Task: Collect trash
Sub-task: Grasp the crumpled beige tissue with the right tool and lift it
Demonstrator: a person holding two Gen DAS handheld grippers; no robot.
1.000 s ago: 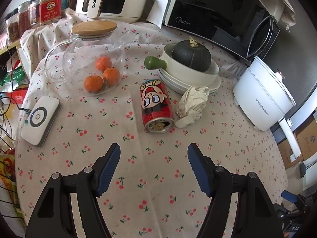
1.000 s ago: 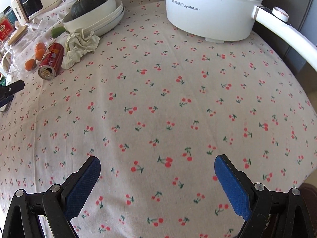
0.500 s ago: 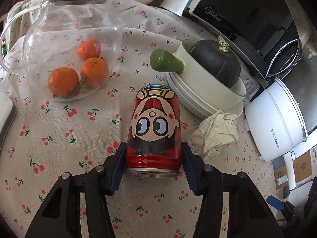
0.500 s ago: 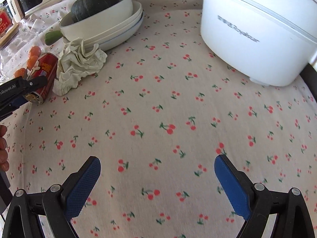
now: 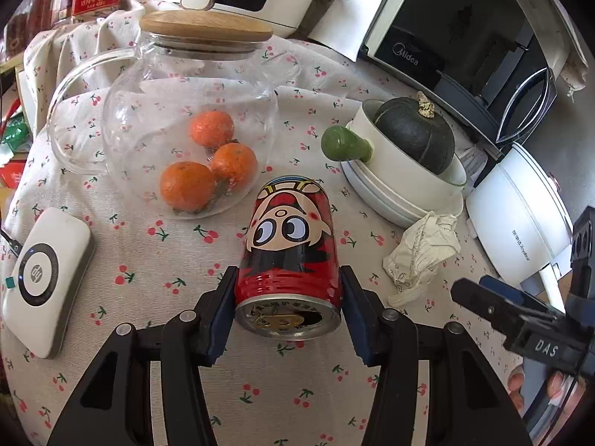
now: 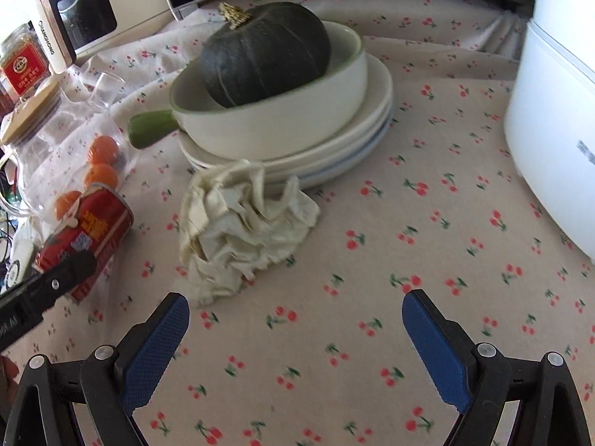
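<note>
Two tools on show! Low in the left wrist view, the left tool has its blue pads clamped on either side of the red cartoon can, which lies on its side at frame centre with the opened end facing the camera. Over in the right wrist view, the right tool sits at the bottom of the frame with its fingers spread wide, nothing between them but the cherry-print counter. Just beyond its left finger, centre-left, lies the crumpled paper wad, touching the stack of plates behind it. On those plates, the white bowl cradles a dark green squash. Further left, the glass jar holds three oranges. At far right stands the white cooker.
</note>
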